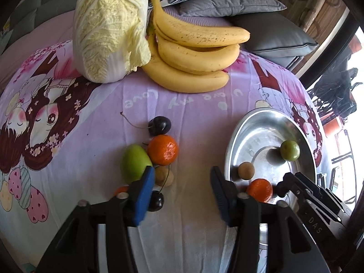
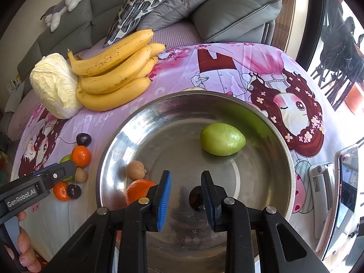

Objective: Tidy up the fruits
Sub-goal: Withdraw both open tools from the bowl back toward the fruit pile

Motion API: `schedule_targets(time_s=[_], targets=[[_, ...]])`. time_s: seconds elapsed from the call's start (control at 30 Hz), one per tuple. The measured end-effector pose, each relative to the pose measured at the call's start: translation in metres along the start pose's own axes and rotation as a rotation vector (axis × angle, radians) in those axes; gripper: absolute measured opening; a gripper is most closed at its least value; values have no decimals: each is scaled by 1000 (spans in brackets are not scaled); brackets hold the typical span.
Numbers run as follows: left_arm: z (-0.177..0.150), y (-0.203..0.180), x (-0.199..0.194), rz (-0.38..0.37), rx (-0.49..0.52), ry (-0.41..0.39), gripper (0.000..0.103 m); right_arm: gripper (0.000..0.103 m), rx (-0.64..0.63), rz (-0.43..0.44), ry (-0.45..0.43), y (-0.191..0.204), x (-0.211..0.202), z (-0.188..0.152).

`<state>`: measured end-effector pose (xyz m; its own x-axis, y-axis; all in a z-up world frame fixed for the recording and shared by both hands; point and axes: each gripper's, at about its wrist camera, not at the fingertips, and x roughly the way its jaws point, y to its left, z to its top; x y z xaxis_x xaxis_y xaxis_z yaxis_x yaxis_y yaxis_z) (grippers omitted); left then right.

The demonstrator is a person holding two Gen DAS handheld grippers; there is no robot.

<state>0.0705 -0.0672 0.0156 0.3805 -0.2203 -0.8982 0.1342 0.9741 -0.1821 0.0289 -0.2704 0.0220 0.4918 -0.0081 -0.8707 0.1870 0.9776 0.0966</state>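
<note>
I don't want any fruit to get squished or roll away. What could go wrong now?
1. The little fruits on the cloth sit bunched together: the orange touches the green fruit and a cherry. Grabbing one might knock the others rolling.
2. The left tool is open beside a cherry; squeezing too hard could squish it.
3. The right tool hangs over the metal bowl, with a dark cherry by one finger; it might bump it.
</note>
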Motion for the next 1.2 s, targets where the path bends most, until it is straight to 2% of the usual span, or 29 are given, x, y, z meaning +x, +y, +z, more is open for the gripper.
schedule_targets(time_s=[0.1, 0.2, 0.33, 0.47, 0.63, 0.87, 1.13, 1.2], targets=[[0, -2, -2, -6, 9, -11, 65, 49, -2, -6, -7, 0, -1, 0], [0, -2, -3, 6, 15, -26, 80, 58, 0, -7, -17, -1, -2, 1], [0, 0, -3, 37, 15, -38, 88, 64, -1, -20, -9, -1, 1, 1], [0, 4, -2, 64, 7, -46, 89, 69, -1, -25, 3, -2, 4, 0], [-1, 7, 1, 80, -6, -36, 94, 80, -7, -43, -1, -2, 6, 0], [-2, 11, 2, 90, -23, -40, 95, 87, -20, -40, 6, 0, 9, -1], [-4, 11, 3, 78, -27, -31, 97, 102, -36, -32, 4, 4, 10, -3], [-4, 12, 2, 69, -30, -34, 97, 103, -42, -23, -4, 6, 9, -4]])
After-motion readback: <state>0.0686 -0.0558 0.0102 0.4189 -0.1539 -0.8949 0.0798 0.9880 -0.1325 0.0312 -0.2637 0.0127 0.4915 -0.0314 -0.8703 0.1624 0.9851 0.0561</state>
